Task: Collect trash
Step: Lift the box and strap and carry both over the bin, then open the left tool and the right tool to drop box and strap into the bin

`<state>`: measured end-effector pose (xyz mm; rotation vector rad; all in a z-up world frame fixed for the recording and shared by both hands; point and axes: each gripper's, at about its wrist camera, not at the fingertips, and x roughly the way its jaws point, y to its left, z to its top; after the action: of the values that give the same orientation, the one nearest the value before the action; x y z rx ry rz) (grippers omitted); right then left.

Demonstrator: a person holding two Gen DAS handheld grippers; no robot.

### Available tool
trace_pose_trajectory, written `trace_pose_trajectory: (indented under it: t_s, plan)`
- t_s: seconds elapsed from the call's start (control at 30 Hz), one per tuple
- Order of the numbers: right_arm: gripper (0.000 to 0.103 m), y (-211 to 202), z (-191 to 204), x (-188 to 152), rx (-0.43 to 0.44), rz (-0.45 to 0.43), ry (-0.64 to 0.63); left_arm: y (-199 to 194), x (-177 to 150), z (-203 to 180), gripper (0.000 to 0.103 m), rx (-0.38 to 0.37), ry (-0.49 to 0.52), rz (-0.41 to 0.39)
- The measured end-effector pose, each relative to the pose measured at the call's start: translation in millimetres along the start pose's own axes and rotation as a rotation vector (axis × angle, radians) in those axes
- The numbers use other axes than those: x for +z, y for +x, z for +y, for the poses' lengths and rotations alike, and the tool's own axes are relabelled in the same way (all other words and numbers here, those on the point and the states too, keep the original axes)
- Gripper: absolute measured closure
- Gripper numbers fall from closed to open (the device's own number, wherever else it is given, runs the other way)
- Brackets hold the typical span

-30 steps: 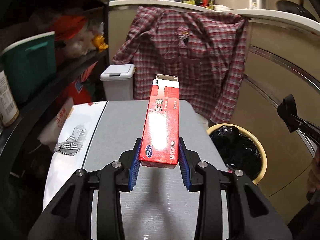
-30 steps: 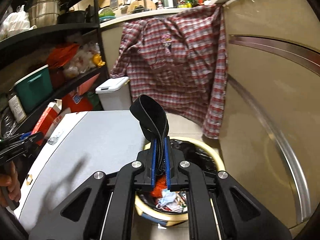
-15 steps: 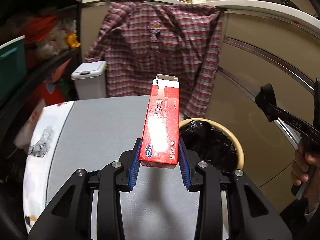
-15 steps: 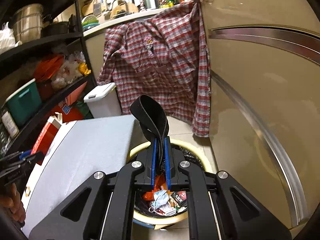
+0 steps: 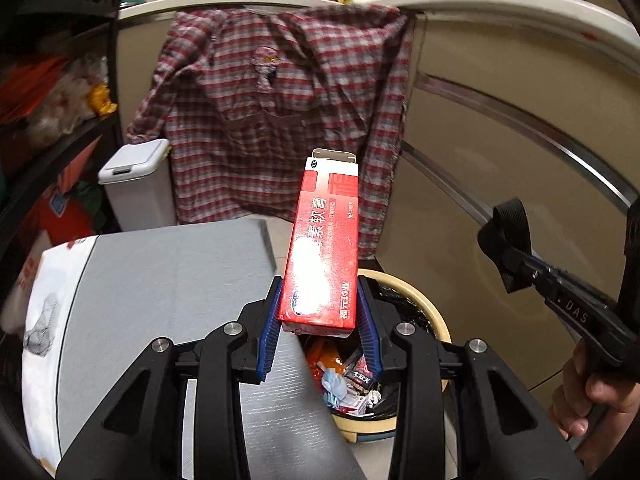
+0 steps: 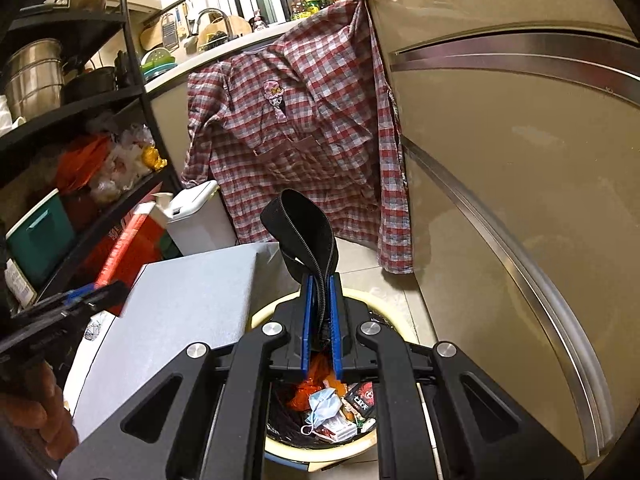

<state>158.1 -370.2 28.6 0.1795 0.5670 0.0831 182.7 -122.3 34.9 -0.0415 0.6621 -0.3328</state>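
Carton [image 5: 322, 256], red and standing upright, is sitting clamped in the left gripper [image 5: 320, 328] above the bin's [image 5: 434, 320] near rim. Only the right wrist view is showing the right gripper [image 6: 320, 320] pinching a black zipper strip [image 6: 304, 236] over the trash [image 6: 328, 408].

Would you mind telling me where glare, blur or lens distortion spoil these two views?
Left wrist view: glare whitens the print on the red box, and the cabinet trim bows. Right wrist view: the hand and left gripper at the edge are blurred; the bin stays sharp.
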Motion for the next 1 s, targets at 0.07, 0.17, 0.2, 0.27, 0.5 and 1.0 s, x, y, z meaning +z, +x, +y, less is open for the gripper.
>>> trace_pose_trajectory:
  t_s: [0.07, 0.17, 0.2, 0.27, 0.5, 1.0]
  plan:
    - [0.094, 2.3, -1.5, 1.4, 0.004, 0.001, 0.007, 6.6, -1.0, -6.7, 0.068, -0.007, 0.013, 0.011]
    - [0.094, 6.1, -1.6, 1.8, 0.008, 0.007, 0.013, 15.7, -1.3, -11.0, 0.068, -0.015, 0.012, 0.027]
    - [0.094, 8.1, -0.9, 1.8, 0.01, 0.011, 0.013, 18.9, -1.0, -11.7, 0.068, -0.014, 0.013, 0.031]
    - [0.094, 10.5, 1.5, 1.2, 0.013, 0.014, 0.01, 24.4, -2.4, -13.2, 0.068, -0.013, 0.012, 0.04]
    - [0.09, 16.3, 3.9, 2.0, 0.019, 0.018, 0.01, 39.7, -4.8, -19.8, 0.068, -0.014, 0.027, 0.068]
    - [0.056, 22.1, -0.9, -2.2, 0.004, 0.041, 0.028, 28.8, -8.8, -10.2, 0.048, 0.016, 0.005, 0.068]
